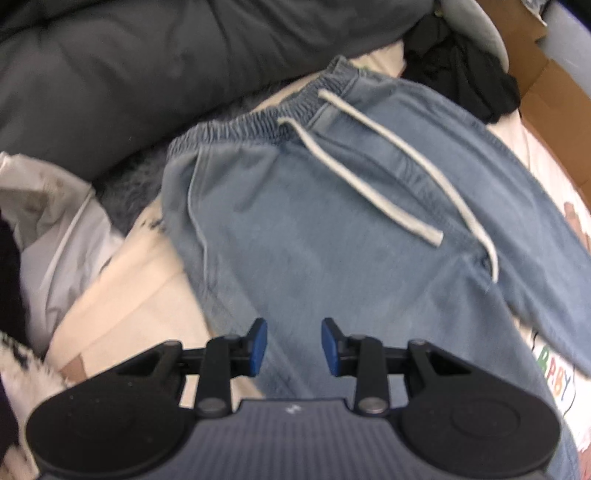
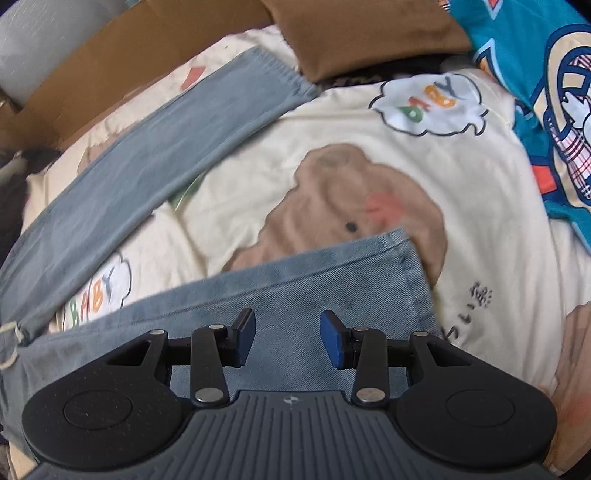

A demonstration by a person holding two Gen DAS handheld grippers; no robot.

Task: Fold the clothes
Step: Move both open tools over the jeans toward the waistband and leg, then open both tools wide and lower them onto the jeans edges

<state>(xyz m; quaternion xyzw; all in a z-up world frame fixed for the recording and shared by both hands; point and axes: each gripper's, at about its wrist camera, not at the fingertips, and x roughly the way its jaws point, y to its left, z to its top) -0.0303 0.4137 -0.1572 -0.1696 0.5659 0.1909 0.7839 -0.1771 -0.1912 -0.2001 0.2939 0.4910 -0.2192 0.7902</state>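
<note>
Blue pants (image 1: 332, 229) are spread on cream bedsheet (image 2: 461, 206). L hand-held gripper (image 1: 294, 347) & R hand-held gripper (image 2: 287, 339) are held spread above pants, nothing pinched.

Soft even light, motion blur, fisheye-bent edges.

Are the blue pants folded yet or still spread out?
Spread: the blue pants lie flat, waistband showing, both legs apart on the sheet.

Faded blue denim trousers (image 1: 332, 229) with off-white drawstring (image 1: 369, 177). Cream bedsheet (image 2: 461, 206) printed with brown bears and multicoloured "BABY" clouds; teal cartoon-print cloth (image 2: 535, 92), brown cloth (image 2: 362, 33), dark grey duvet (image 1: 147, 62). Black grippers, blue finger pads (image 1: 260, 345).
</note>
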